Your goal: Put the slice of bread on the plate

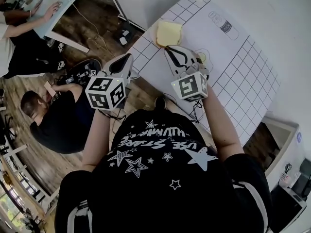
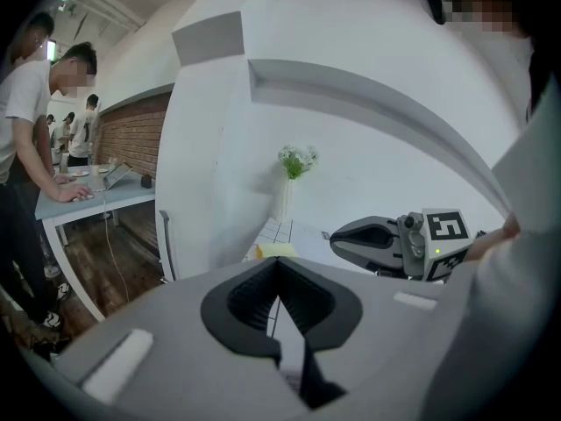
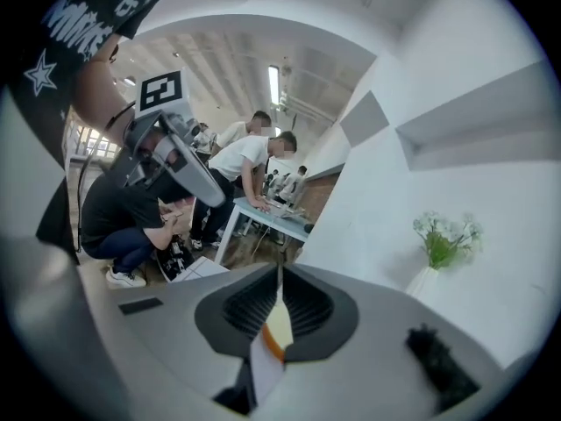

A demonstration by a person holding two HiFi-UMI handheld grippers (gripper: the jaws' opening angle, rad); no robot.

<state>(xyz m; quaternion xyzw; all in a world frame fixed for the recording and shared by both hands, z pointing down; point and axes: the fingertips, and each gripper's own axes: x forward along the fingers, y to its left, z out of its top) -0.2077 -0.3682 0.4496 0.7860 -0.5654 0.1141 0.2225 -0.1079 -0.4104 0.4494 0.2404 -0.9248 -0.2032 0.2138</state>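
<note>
The slice of bread (image 1: 168, 33), pale yellow, lies flat on the far corner of the white grid mat (image 1: 243, 67). In the left gripper view the bread (image 2: 276, 250) rests on the mat's near corner. My right gripper (image 1: 167, 47) hovers just short of the bread, its jaws shut with nothing gripped. From the left it shows as the right gripper (image 2: 335, 235), apart from the bread. My left gripper (image 1: 130, 56) hangs off the mat's left edge over the floor, jaws together and empty. No plate is visible in any view.
The mat bears drawn outlines, among them a can (image 1: 226, 25). A vase of flowers (image 2: 296, 160) stands by the white wall. A person crouches on the wooden floor (image 1: 53, 115) at left, and others lean on a desk (image 1: 53, 8).
</note>
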